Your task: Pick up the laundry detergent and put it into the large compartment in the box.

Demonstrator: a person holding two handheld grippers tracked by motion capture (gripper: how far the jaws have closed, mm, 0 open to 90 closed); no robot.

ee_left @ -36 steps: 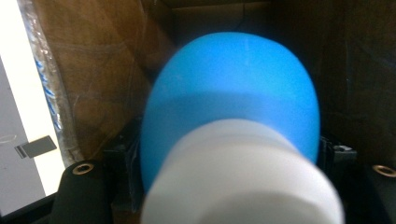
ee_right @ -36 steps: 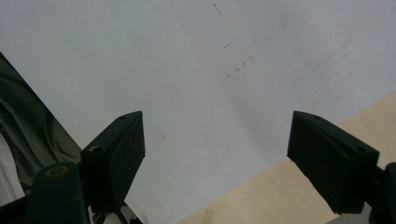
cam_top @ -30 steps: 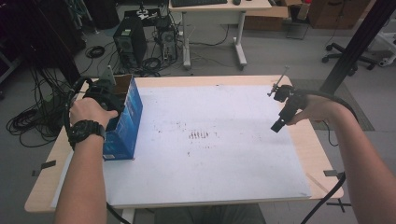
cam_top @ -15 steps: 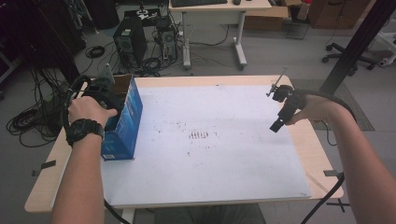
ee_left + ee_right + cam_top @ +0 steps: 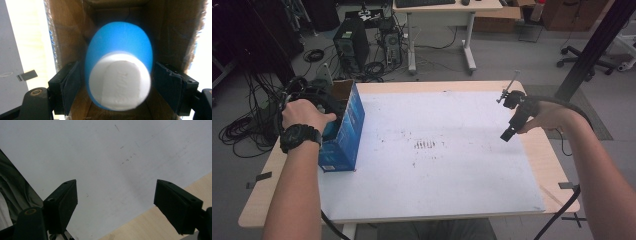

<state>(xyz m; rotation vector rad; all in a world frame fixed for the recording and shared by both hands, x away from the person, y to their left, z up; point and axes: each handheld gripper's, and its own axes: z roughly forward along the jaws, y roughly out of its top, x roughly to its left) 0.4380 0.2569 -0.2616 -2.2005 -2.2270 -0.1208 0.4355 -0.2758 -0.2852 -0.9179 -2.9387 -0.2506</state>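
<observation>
Little has moved since the earlier frames: both hands sit where they were, the left hand [image 5: 304, 114] still pressed at the open end of the blue box [image 5: 343, 131]. In the left gripper view, the left gripper [image 5: 116, 81] reaches into the box's brown cardboard interior, its jaws spread wide on either side of a blue bottle with a white cap [image 5: 119, 66], not visibly touching it. On the person's right, the right gripper [image 5: 510, 131] hovers over the white sheet [image 5: 437, 165] near the table's [image 5: 557, 180] wooden edge, jaws wide apart and holding nothing. Beyond the table, computer towers [image 5: 349, 45] and tangled cables lie on the floor.
</observation>
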